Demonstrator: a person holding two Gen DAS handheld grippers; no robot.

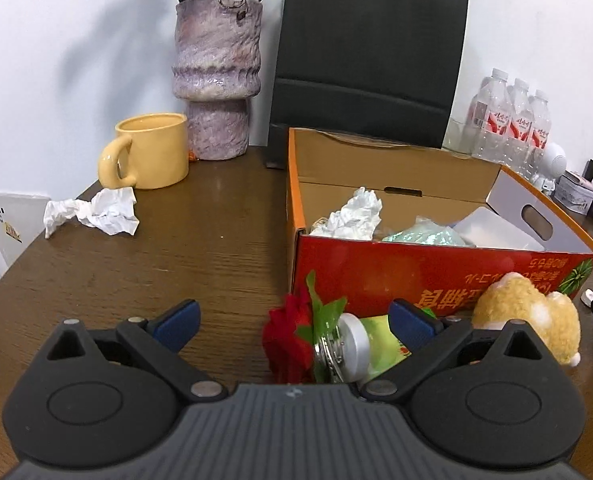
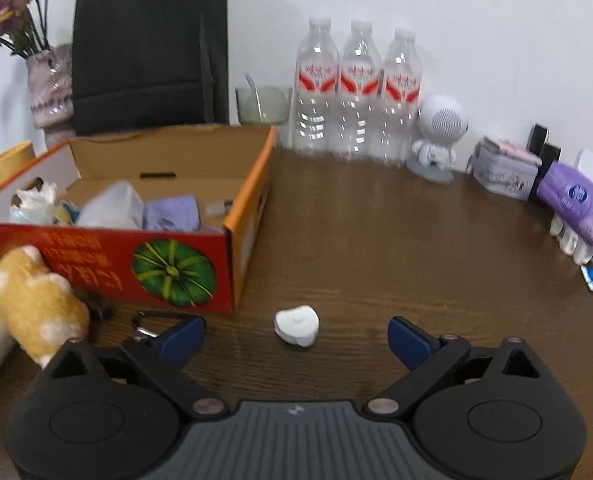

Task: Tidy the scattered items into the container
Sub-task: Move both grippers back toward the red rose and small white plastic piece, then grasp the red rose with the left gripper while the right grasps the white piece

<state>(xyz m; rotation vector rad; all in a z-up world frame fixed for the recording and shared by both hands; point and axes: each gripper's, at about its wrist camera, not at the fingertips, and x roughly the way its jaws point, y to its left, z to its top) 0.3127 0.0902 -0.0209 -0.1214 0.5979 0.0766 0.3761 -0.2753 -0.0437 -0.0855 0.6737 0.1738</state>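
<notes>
An open orange and red cardboard box (image 1: 424, 276) (image 2: 108, 260) holds crumpled paper, a green bag and plastic pieces. My left gripper (image 1: 292, 320) is open above the table; a red artificial rose (image 1: 286, 340) and a green tube with a white cap (image 1: 360, 344) lie between its fingers, in front of the box. A yellow plush toy (image 1: 532, 316) (image 2: 32, 300) lies by the box front. Crumpled white paper (image 1: 96, 212) lies at the left. My right gripper (image 2: 296, 336) is open, with a small white heart-shaped object (image 2: 296, 325) between its fingers on the table.
A yellow mug (image 1: 152, 156), a purple vase (image 1: 216, 80) and a black paper bag (image 1: 364, 60) stand at the back. Three water bottles (image 2: 356, 88), a white robot figure (image 2: 438, 136), a tin (image 2: 504, 172) and a purple tissue pack (image 2: 576, 204) line the right. A carabiner (image 2: 146, 322) lies by the box.
</notes>
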